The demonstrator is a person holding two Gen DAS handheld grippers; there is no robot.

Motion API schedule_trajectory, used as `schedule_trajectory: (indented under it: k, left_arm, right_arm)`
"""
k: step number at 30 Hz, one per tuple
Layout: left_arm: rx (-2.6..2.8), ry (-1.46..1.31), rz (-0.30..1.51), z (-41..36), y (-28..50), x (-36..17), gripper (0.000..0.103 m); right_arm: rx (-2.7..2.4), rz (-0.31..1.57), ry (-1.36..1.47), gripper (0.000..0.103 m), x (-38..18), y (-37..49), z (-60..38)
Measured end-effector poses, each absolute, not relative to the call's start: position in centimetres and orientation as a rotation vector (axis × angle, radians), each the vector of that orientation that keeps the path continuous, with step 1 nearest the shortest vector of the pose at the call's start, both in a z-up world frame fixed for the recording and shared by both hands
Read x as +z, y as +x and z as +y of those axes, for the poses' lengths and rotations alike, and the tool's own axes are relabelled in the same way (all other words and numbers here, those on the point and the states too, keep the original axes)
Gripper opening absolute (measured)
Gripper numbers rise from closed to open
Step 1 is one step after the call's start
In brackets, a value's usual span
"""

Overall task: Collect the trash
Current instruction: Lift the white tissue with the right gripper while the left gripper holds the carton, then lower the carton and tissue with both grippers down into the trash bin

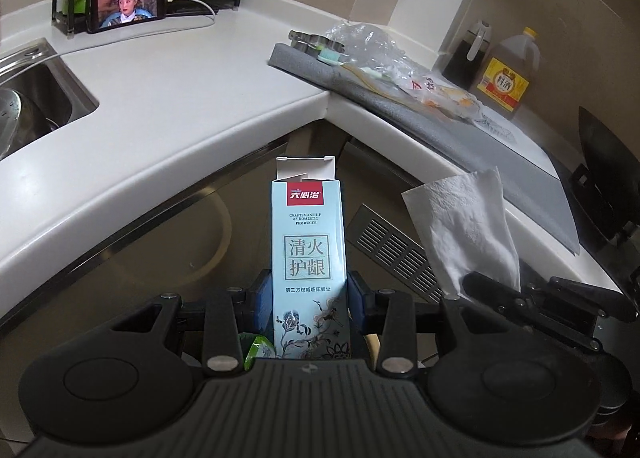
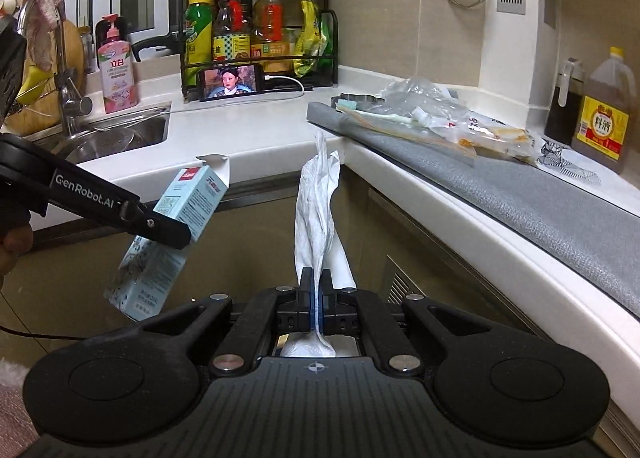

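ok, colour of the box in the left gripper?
Pale blue toothpaste box with a red logo patch; clearest in the left wrist view.

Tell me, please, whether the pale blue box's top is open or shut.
Open: the pale blue box's white top flap stands raised, exposing the inside.

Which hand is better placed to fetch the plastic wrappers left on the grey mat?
Neither is free: left tongs hold the toothpaste box, right tongs pinch the tissue. After dropping, probably right, nearer the wrappers.

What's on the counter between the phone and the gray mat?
Nothing: bare white counter between phone and gray mat, clearest from the right wrist view.
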State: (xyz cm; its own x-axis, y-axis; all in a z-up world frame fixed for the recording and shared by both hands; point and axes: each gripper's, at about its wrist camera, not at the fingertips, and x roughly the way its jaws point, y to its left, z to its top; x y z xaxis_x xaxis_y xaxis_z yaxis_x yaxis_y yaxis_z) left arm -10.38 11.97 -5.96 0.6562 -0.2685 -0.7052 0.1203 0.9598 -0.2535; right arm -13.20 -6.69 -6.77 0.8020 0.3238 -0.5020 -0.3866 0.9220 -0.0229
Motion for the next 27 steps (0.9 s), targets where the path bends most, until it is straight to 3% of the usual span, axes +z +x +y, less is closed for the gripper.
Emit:
schedule_trajectory:
  k: [27]
  left_arm:
    - [-0.216, -0.186, 0.829, 11.86, -10.36, -5.90, 0.043]
  right_arm:
    - [0.382, 0.531, -0.115, 0.002, -7.15, -13.12, -6.82]
